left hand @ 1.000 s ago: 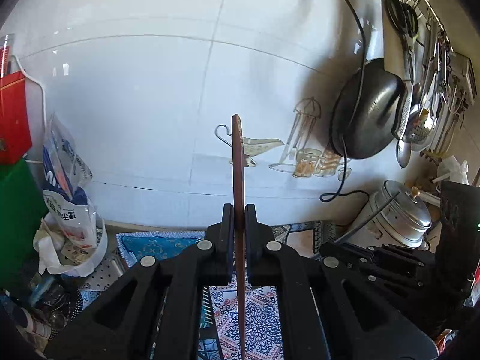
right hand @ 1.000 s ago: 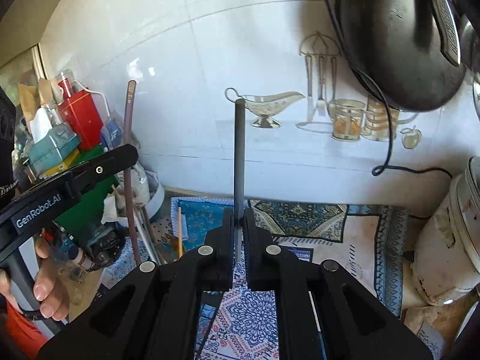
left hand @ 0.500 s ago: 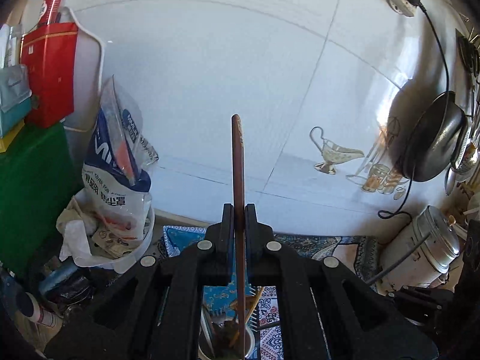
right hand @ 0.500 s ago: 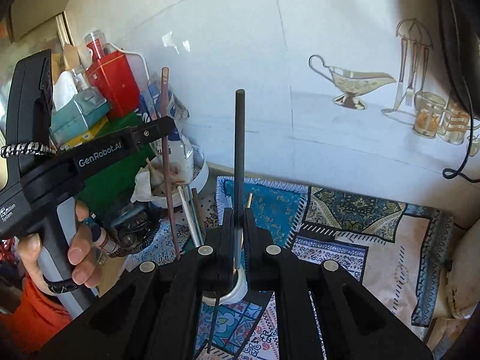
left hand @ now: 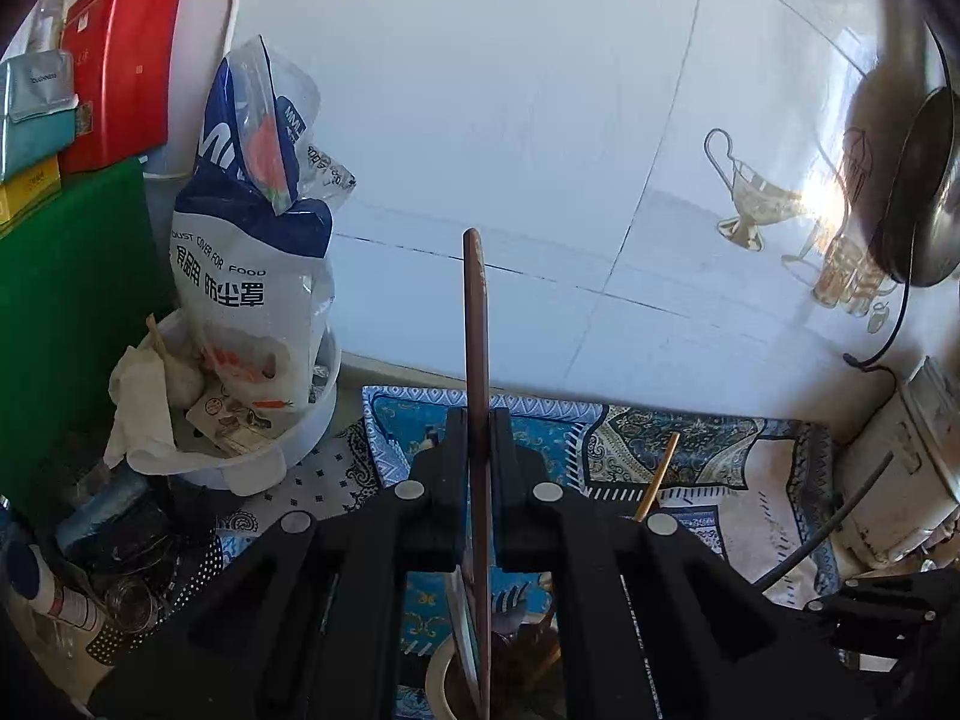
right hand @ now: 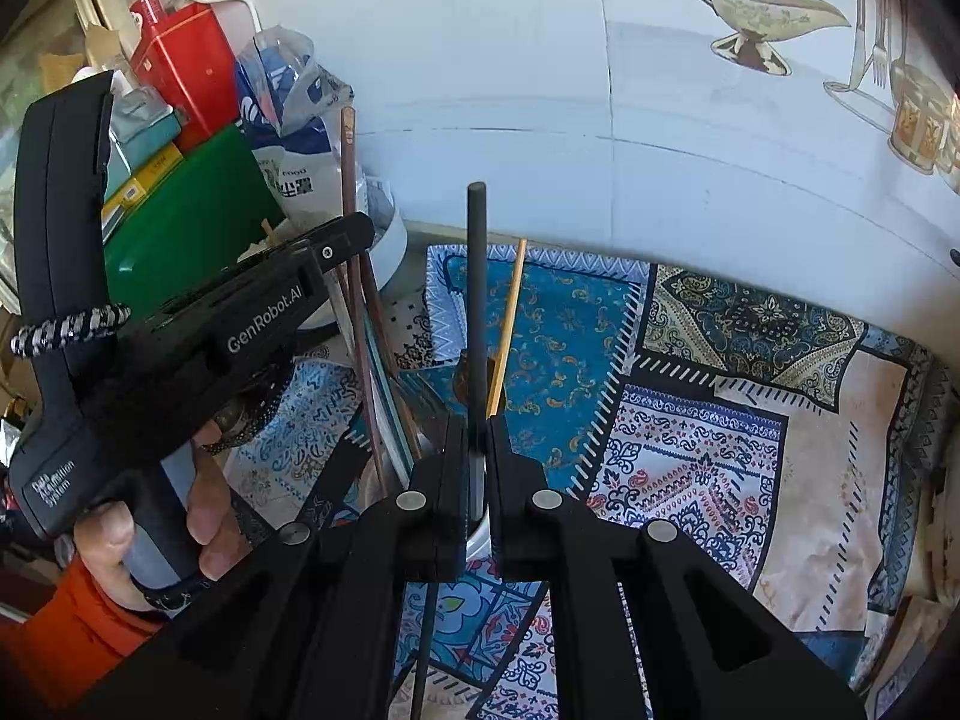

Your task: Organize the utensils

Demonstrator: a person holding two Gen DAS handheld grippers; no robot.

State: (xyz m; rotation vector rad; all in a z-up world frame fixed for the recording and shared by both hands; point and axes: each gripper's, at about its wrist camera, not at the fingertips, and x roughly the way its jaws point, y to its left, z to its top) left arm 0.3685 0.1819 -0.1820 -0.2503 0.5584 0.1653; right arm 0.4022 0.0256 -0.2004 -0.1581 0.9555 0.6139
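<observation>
My left gripper (left hand: 478,438) is shut on a flat brown utensil handle (left hand: 474,324) that stands upright; its lower end reaches down into a white cup (left hand: 441,675) holding several utensils. In the right wrist view the left gripper (right hand: 354,237) shows at the left, held by a hand (right hand: 204,540), with the brown utensil (right hand: 348,168) in it. My right gripper (right hand: 477,438) is shut on a thin black rod-like handle (right hand: 477,276), upright over the same white cup (right hand: 480,540). A yellow chopstick (right hand: 509,312) leans out of the cup beside the rod.
A patterned cloth (right hand: 720,420) covers the counter below a white tiled wall. A white tub with a food-cover bag (left hand: 252,276), a red tin (left hand: 114,60) and a green box (left hand: 66,276) crowd the left. A metal pot (left hand: 900,480) and hanging pan (left hand: 924,198) are right.
Both grippers have come down toward the counter and tilted downward, each keeping its utensil. The white cup and the yellow chopstick have come into view beneath them.
</observation>
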